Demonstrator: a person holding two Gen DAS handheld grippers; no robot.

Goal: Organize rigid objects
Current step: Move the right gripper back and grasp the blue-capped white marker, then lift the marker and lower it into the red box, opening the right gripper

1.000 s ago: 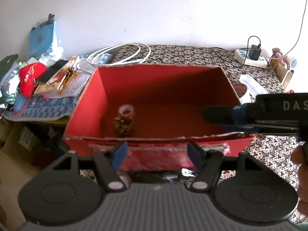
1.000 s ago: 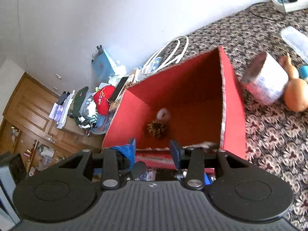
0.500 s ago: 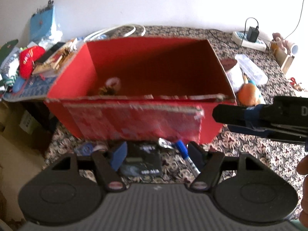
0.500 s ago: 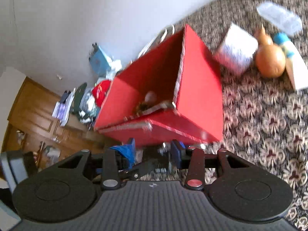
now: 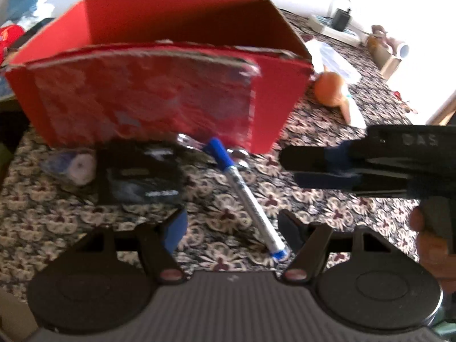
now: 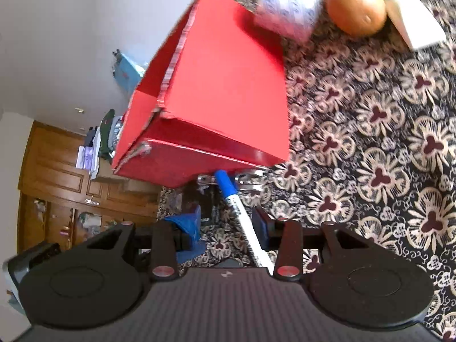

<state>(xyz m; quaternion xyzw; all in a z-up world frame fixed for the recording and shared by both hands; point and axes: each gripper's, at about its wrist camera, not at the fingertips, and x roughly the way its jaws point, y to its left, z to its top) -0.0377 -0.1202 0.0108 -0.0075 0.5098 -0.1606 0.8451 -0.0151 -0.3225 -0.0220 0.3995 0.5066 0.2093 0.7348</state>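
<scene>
A red cardboard box (image 5: 159, 57) stands on the patterned cloth; it also shows in the right wrist view (image 6: 216, 99). In front of it lie a blue-capped white marker (image 5: 245, 191), a black flat packet (image 5: 142, 176), a small white-and-blue roll (image 5: 77, 165) and shiny metal pieces (image 5: 239, 154). My left gripper (image 5: 232, 228) is open and empty, low over the cloth, with the marker's tail between its fingers. My right gripper (image 6: 228, 222) is open and empty above the marker (image 6: 242, 222); it shows side-on in the left wrist view (image 5: 307, 165).
Right of the box lie an orange gourd (image 5: 327, 88), a white patterned cup (image 6: 287, 14) and a white card (image 6: 413, 20). A power strip with a charger (image 5: 336, 25) sits at the back. Clutter and a wooden cabinet (image 6: 57, 176) lie to the left.
Both grippers have pulled back from above the box and dropped low toward the cloth in front of it. The marker and packet now fill the near view. The box's inside is out of sight.
</scene>
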